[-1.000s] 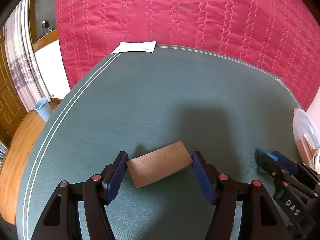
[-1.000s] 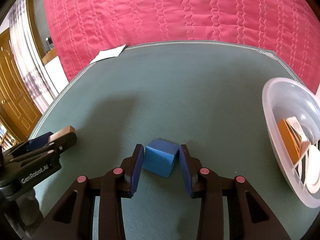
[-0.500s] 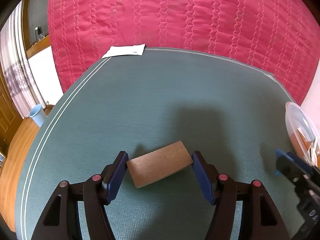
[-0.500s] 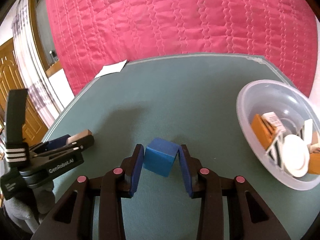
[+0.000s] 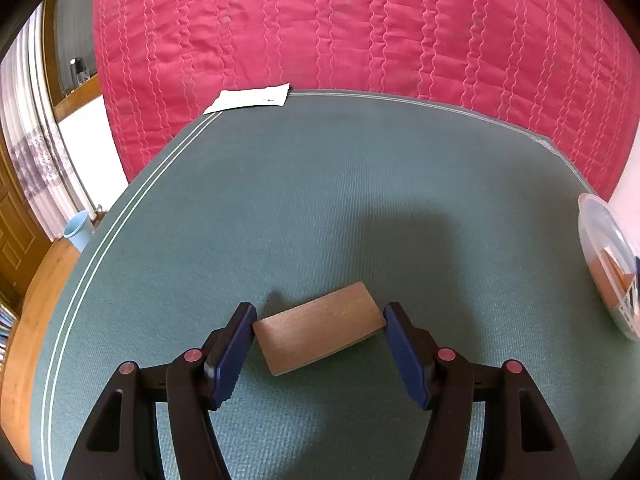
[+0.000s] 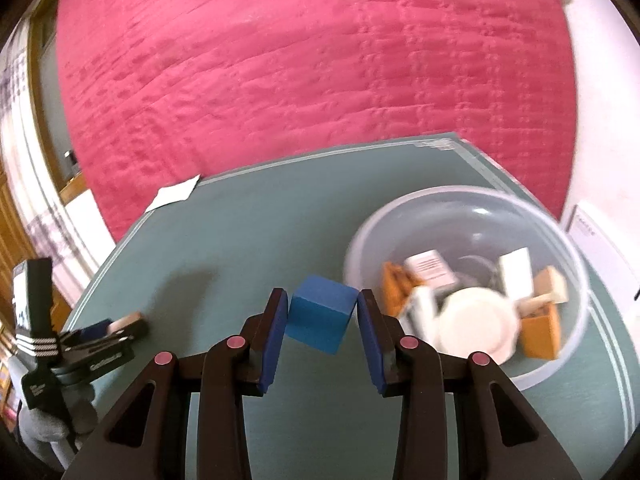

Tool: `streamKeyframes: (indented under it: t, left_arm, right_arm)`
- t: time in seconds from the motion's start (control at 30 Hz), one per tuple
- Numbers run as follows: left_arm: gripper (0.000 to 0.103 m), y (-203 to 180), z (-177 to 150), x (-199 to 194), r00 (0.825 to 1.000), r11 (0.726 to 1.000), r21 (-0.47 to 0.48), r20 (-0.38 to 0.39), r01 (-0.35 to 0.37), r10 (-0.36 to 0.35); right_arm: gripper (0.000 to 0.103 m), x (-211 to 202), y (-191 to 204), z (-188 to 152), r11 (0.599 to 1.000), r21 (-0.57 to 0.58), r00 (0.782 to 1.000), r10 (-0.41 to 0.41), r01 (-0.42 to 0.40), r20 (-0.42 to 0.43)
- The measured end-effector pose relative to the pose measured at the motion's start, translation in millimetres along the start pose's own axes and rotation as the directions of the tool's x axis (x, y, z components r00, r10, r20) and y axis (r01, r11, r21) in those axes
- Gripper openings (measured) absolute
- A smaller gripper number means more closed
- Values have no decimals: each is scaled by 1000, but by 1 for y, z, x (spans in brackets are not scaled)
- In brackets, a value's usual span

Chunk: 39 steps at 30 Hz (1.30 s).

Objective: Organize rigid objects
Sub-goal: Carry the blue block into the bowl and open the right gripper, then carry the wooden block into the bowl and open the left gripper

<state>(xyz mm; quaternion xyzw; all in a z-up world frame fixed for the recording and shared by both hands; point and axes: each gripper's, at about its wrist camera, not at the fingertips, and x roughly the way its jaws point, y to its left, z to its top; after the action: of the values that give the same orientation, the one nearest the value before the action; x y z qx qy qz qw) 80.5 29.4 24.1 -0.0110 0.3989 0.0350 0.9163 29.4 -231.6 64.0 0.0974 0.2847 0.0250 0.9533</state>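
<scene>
Right gripper [image 6: 322, 322] was clamped on a small blue cube-shaped block [image 6: 320, 324], pads bearing on two opposite flat faces. Block was off the green felt-like table mat [image 6: 256, 232], just left of the clear round plastic bowl [image 6: 568, 248], not yet over its rim. Right view was motion-blurred; detail inside bowl is approx only.

Bowl contents: white disc [image 6: 478, 326], orange box-like pieces, white cards; exact ids unreadable.

Left gripper [image 5: 319, 330] held a flat brown wooden board [image 5: 320, 326] between its blue pads [image 5: 232, 348]. Left pad touched board's short end; right pad met the far corner. Board sat skewed to the jaw line. Whether it was lifted or resting on the mat could not be told. Bowl rim showed at far right of left view, well apart from board.

Handling, judged:
- Cube: stiff, prob light, plain flat faces. Face-to-face hold adequate. Surface looked smooth, so slip poss. if squeeze eases.
- Board: rigid, thin, light. Skewed end grip is marginal; may pivot on corner contact. Better to square the jaws on parallel edges near mid-length.
- Neither item looked fragile. Bowl is light plastic and may slide if struck.

Other: white paper sheet [image 5: 250, 98] at far mat edge, red quilted cover [image 5: 360, 28] behind.
</scene>
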Motion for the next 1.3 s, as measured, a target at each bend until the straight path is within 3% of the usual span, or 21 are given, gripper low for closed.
streamKeyframes:
  t: [0.5, 0.93, 1.1, 1.3]
  left_arm:
    - [68, -3, -1, 2, 1000, 1000, 9, 2, -17, 17]
    - [68, -6, -2, 2, 999, 999, 25, 12, -31, 31]
    - [68, -11, -1, 2, 997, 998, 15, -47, 63, -62]
    - [68, -41, 1, -13, 993, 991, 70, -41, 116, -113]
  right_arm:
    - [38, 14, -61, 31, 986, 77, 988, -149, 146, 41]
    - [43, -5, -100, 15, 967, 162, 975, -208, 194, 72]
    - [44, -23, -114, 9, 953, 171, 958, -267, 248, 100]
    - [51, -43, -130, -3, 937, 149, 935, -333, 315, 124]
